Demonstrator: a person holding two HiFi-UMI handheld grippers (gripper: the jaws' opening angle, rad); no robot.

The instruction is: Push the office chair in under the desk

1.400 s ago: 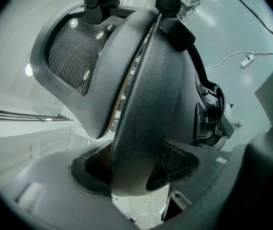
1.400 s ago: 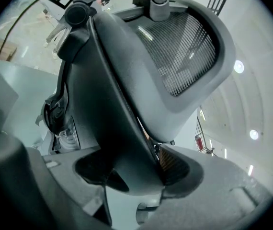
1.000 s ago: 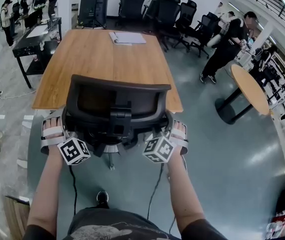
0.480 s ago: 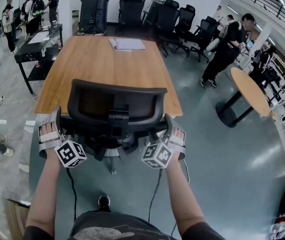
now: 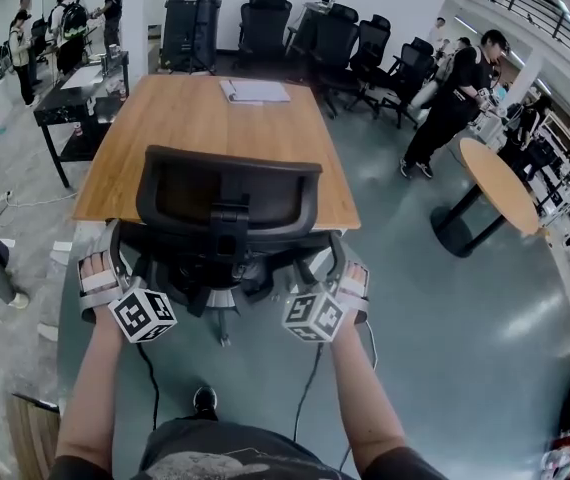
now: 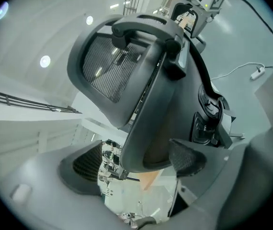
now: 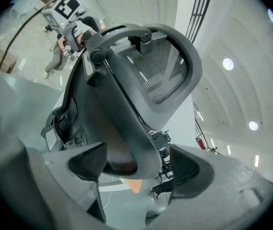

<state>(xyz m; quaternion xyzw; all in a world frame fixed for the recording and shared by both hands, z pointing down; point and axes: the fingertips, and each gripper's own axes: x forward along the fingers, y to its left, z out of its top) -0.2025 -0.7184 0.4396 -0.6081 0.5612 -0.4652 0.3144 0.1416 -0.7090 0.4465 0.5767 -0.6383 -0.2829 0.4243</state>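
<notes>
The black office chair (image 5: 227, 193) with a mesh back stands at the near edge of the wooden desk (image 5: 215, 118), its seat partly under the top. My left gripper (image 5: 113, 263) is at the chair's left armrest (image 6: 146, 128). Its jaws are closing, with the armrest between them: the armrest lies against one pad (image 6: 189, 157) and a gap remains at the other. My right gripper (image 5: 343, 268) stands open round the right armrest (image 7: 127, 143), which has room on the outer side.
A stack of papers (image 5: 255, 90) lies at the desk's far end. Several black chairs (image 5: 345, 28) stand behind it. A round wooden table (image 5: 500, 178) and a walking person (image 5: 455, 93) are on the right, a black side table (image 5: 75, 83) on the left.
Both grippers' jaws have widened round the armrests. The chair stays at the desk's near edge. A crouching person has come into view at the left edge.
</notes>
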